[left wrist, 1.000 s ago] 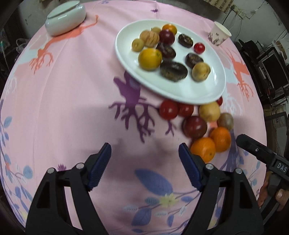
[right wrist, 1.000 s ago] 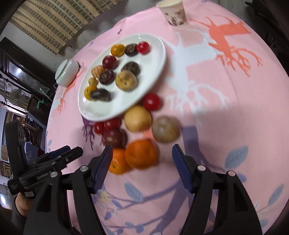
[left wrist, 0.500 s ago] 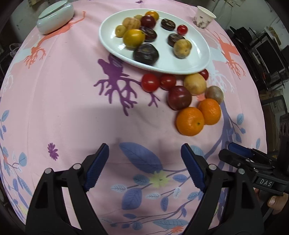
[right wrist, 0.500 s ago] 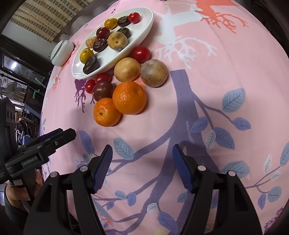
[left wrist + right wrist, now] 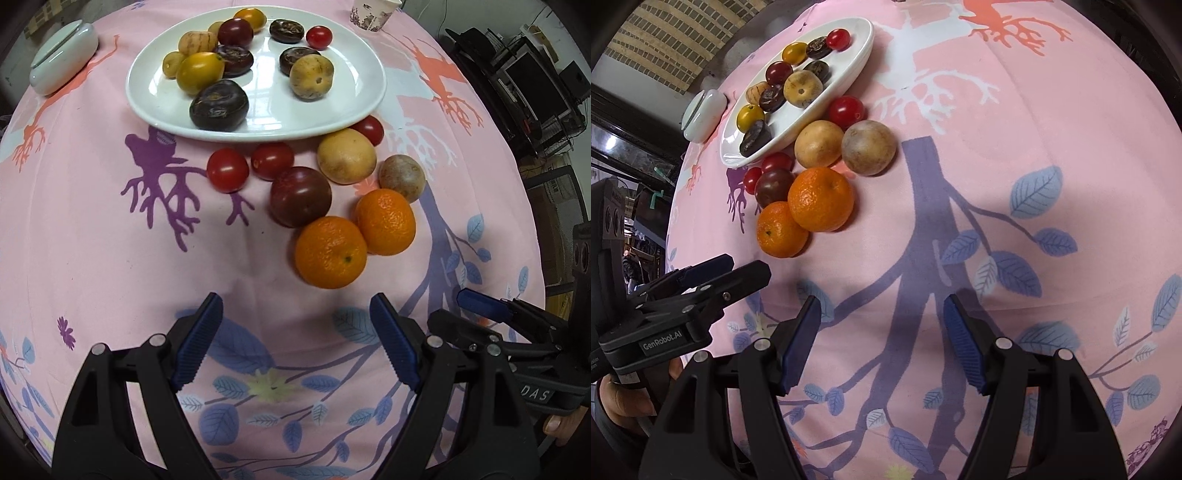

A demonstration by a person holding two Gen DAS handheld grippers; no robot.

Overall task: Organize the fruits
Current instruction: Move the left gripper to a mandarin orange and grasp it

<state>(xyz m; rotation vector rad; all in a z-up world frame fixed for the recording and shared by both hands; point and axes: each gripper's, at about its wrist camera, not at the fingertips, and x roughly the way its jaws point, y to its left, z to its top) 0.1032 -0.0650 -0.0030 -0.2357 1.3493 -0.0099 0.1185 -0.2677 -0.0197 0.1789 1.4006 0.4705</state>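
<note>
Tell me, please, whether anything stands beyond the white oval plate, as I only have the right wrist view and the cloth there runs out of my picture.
Observer: Yes. In the left wrist view a white paper cup with a dark print stands on the pink patterned cloth, beyond the white oval plate and apart from it.
Operator: Thank you. I see the left tool only from the side; could you say how its jaws stand?
Observer: The left tool has its jaws wide apart with only bare cloth between them, and it sits short of the nearer orange mandarin.
</note>
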